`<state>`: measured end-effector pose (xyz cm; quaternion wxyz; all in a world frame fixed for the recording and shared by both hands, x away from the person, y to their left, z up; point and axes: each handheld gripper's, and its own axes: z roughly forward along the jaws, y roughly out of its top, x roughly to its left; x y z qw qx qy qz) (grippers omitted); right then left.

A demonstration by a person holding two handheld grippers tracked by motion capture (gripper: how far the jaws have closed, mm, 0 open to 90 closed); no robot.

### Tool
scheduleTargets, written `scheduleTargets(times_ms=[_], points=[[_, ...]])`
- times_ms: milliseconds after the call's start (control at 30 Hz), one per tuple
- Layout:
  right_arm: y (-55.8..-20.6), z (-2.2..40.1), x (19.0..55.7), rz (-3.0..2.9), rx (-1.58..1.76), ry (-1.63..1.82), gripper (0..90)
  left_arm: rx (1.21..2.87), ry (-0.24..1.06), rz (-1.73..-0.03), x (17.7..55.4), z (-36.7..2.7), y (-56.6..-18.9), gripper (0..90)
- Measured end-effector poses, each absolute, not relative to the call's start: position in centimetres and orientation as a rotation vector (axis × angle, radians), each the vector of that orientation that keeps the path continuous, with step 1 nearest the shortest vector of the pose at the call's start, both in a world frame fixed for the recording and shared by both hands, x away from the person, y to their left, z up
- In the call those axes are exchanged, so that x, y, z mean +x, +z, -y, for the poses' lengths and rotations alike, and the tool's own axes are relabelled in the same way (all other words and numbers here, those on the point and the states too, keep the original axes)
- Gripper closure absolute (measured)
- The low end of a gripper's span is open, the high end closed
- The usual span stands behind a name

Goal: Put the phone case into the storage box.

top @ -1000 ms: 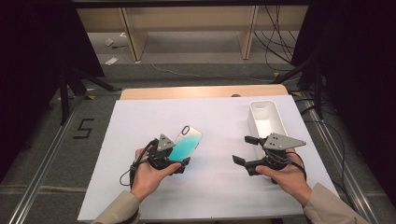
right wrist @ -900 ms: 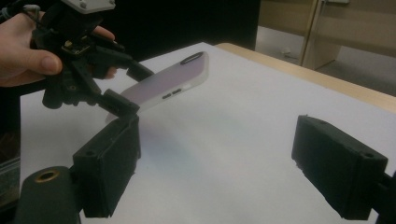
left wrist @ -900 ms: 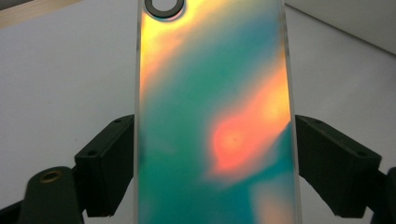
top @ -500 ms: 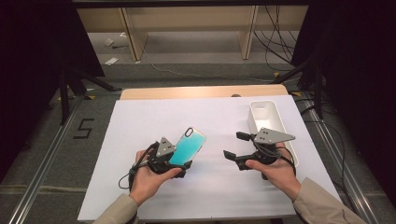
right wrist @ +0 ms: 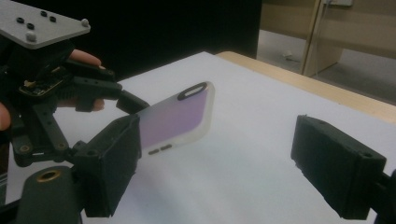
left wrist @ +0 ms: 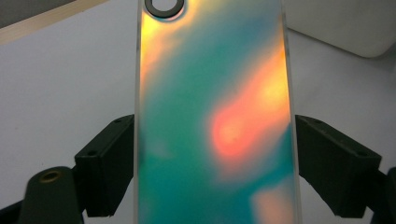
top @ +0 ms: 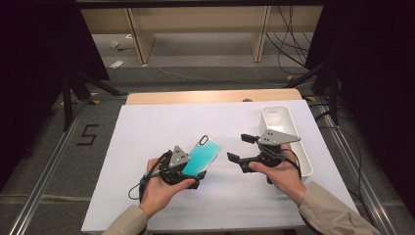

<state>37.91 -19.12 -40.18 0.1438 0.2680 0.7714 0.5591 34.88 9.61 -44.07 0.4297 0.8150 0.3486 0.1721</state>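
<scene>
**Phone case up off the table in the left gripper**

The phone case [top: 201, 156] is sitting clamped between the left gripper's [top: 193, 169] jaws, which are pressing on its two long edges, and it is tilting up and away above the white table [top: 147, 132]. In the left gripper view its back [left wrist: 210, 116] is shimmering teal and orange, camera hole at the top. Just to its right, the right gripper [top: 236, 149] is pointing at the case with jaws spread wide and nothing between them. Behind that hand, the white bin [top: 284, 120] is standing near the table's right edge.
</scene>
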Motion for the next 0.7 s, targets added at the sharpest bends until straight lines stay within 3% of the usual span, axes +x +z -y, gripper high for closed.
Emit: scheduleTargets(times_ms=[700], points=[[-40.2, 17.7, 38.8, -2.23, 0.792, 1.607, 18.1, 2.061, 0.423, -0.826, 34.5, -8.1, -44.1, 16.7]])
